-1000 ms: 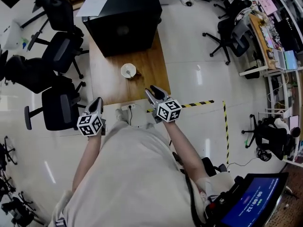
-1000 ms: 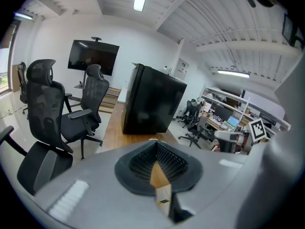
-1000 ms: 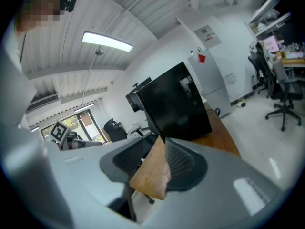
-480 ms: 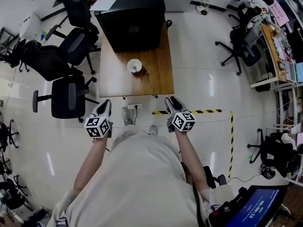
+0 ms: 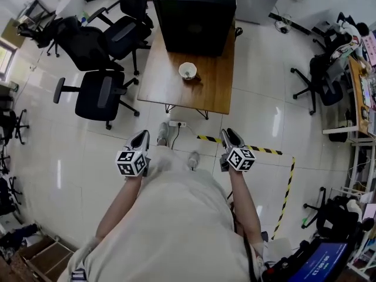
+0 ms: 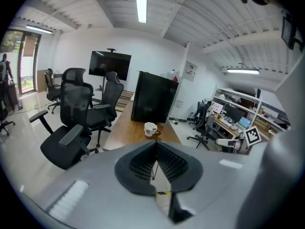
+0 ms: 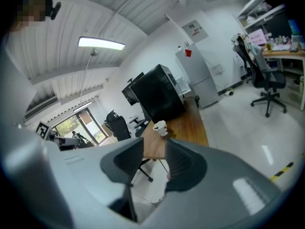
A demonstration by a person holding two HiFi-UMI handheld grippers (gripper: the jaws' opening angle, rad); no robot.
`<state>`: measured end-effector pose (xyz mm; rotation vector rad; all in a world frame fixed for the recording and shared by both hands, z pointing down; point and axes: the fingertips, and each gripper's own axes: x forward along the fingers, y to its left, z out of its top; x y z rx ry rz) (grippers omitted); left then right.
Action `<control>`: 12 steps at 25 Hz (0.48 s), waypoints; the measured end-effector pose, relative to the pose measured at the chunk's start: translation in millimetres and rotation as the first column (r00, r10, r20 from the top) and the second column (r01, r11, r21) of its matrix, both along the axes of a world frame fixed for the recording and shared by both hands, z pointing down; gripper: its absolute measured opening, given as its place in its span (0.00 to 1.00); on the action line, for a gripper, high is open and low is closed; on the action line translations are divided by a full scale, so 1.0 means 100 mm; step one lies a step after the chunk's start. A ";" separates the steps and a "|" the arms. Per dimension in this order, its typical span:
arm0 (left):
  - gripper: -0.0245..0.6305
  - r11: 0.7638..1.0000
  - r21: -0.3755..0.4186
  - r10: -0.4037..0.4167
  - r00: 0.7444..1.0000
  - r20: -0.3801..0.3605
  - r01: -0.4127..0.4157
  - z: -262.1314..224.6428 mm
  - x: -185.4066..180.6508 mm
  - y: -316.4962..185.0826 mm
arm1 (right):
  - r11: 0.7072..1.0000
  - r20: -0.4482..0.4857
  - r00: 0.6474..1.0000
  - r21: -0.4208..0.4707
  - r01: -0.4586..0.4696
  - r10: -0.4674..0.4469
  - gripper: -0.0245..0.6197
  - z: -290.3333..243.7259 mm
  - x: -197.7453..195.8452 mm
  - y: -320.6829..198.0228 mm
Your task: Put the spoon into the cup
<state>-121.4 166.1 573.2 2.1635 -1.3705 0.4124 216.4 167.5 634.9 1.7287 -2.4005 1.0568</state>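
Both tongs are held out ahead of the person's body and aimed at the counter, which is judged to be an approach, not a grasp. The left tongs (image 5: 141,135) are seen with their pads brought together at the tips, only a slit left behind them and nothing gripped. The right tongs (image 5: 228,134) are kept moderately apart; their jaws have just been closing, and nothing is caught between them, only the far counter edge being seen through the gap.

White floor (image 5: 264,110) is spread beneath both, with striped tape (image 5: 258,150) laid across it at 3 o'clock from the right tongs. The counter (image 5: 176,90) is found at 12 o'clock, well apart from both tongs, so nothing on it can yet be reached. A black cabinet (image 5: 197,13) is stood on its far end, and office chairs (image 5: 100,96) are parked at its 9 o'clock side.

The cup (image 5: 187,70) is set upright near the counter's middle, in front of the cabinet. A small dark shape (image 6: 157,133) is seen just beside the cup at 4 o'clock; whether it is the spoon or the cup's handle cannot be told.
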 end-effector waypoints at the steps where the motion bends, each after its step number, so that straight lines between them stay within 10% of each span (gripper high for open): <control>1: 0.04 1.000 0.004 -0.015 1.000 0.006 0.015 -0.02 -0.06 0.05 | 1.000 -0.002 1.000 0.001 0.010 -0.010 0.25 0.01 -0.02 0.01; 12: 0.04 0.999 -0.002 -0.034 0.999 0.026 0.034 -0.13 -0.30 0.11 | 0.996 0.000 0.999 0.079 0.052 -0.053 0.23 -0.29 -0.44 0.05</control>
